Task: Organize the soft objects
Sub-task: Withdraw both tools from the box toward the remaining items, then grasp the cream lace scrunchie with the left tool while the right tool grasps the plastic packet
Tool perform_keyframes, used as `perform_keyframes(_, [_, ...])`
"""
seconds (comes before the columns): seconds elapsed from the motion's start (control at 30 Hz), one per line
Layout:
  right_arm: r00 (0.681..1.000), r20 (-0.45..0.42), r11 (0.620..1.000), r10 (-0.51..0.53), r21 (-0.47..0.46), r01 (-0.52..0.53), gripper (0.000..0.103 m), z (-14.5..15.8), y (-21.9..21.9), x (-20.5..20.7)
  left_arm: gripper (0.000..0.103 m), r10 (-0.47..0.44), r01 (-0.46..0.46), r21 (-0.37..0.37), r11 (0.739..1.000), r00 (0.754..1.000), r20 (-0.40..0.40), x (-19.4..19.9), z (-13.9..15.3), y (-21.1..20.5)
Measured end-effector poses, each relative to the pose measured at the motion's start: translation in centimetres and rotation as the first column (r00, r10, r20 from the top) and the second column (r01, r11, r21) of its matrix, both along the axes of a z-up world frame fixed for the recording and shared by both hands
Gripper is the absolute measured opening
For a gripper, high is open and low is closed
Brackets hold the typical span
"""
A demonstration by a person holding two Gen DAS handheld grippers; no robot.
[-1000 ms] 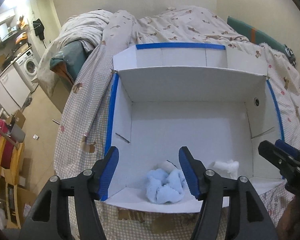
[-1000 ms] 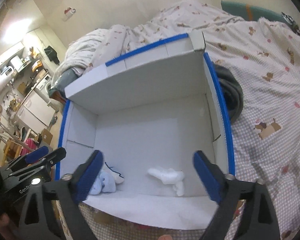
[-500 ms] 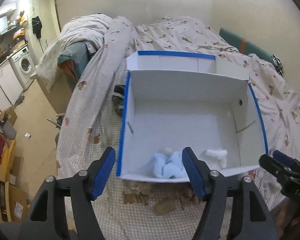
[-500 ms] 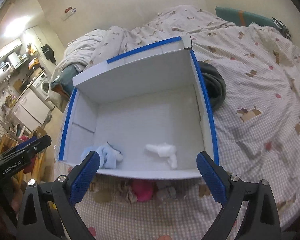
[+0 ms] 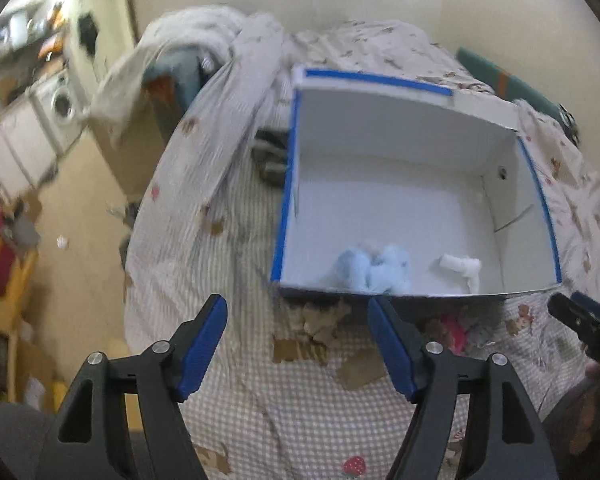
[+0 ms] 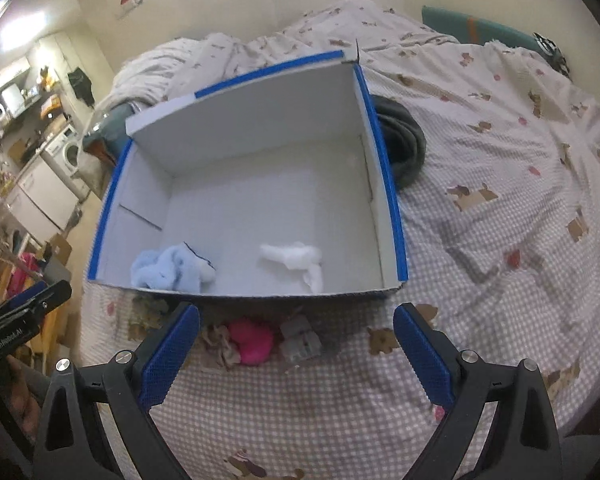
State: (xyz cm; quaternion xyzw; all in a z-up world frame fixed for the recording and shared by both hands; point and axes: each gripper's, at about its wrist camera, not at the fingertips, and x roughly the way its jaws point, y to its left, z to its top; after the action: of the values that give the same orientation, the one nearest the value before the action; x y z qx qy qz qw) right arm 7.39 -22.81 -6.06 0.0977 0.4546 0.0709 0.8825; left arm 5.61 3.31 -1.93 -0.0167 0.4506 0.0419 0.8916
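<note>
Fabric pieces are waiting on the bed just outside the box, and the step in hand looks like fetching the next one.

From the left wrist view, the left tool (image 5: 296, 344) is hovering over the checked bedspread (image 5: 300, 420) with its jaws standing wide apart and nothing between them. The white box (image 5: 286, 184) with blue-taped edges is lying ahead, holding a light blue cloth (image 5: 370, 270) near its front wall and a white cloth (image 5: 462, 266) beside it, the two apart. A pink soft item (image 5: 452, 330) is peeking out in front of the box, partly blurred. For a clean pick, this tool should be travelling right and down, since it is aiming left of the pile.

From the right wrist view, the right tool (image 6: 296, 348) is also gaping, empty, and is pointing almost straight at the pink soft item (image 6: 252, 340). A grey soft item (image 6: 302, 338) is lying just beside it on the right, and a brownish patterned scrap (image 6: 220, 344) is touching it on the left. This tool seems better placed. It should be descending squarely over the pink piece, pressing slightly into the bedding so the pads are closing on the bulk rather than a loose edge, and keeping clear of the neighbours. The box front wall is standing near, so the lift should be rising before moving forward.
</note>
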Motion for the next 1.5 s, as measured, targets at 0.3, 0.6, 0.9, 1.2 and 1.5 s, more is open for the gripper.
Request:
perform_keyframes(0.3, [0.999, -0.012, 0.998, 0.043, -0.048, -0.044, 0.103, -0.7, 1.9, -0.1, 0.070, 0.140, -0.141, -0.006, 0.990, 0.987, -0.079, 0.5, -2.4, 3.8])
perform_keyframes(0.6, [0.996, -0.078, 0.999, 0.036, -0.023, -0.037, 0.103, -2.5, 1.9, 0.7, 0.070, 0.194, -0.207, -0.054, 0.977, 0.965, -0.178, 1.7, -4.7, 5.8])
perform_keyframes(0.9, [0.988, -0.154, 0.999, 0.031, -0.003, -0.032, 0.103, -4.0, 2.0, 1.5, 0.070, 0.003, -0.055, -0.159, 0.986, 0.952, -0.306, 4.6, -8.4, 2.1])
perform_keyframes(1.2, [0.982, -0.185, 0.998, 0.045, 0.045, -0.037, 0.103, -4.6, 2.0, 2.1, 0.070, -0.087, 0.027, -0.175, 0.984, 0.935, -0.345, 8.0, -11.5, -1.1])
perform_keyframes(1.5, [0.975, -0.219, 0.995, 0.033, 0.094, -0.013, 0.103, -4.9, 1.3, 2.3, 0.037, -0.085, 0.014, -0.196, 0.981, 0.931, -0.356, 9.1, -12.7, -1.4])
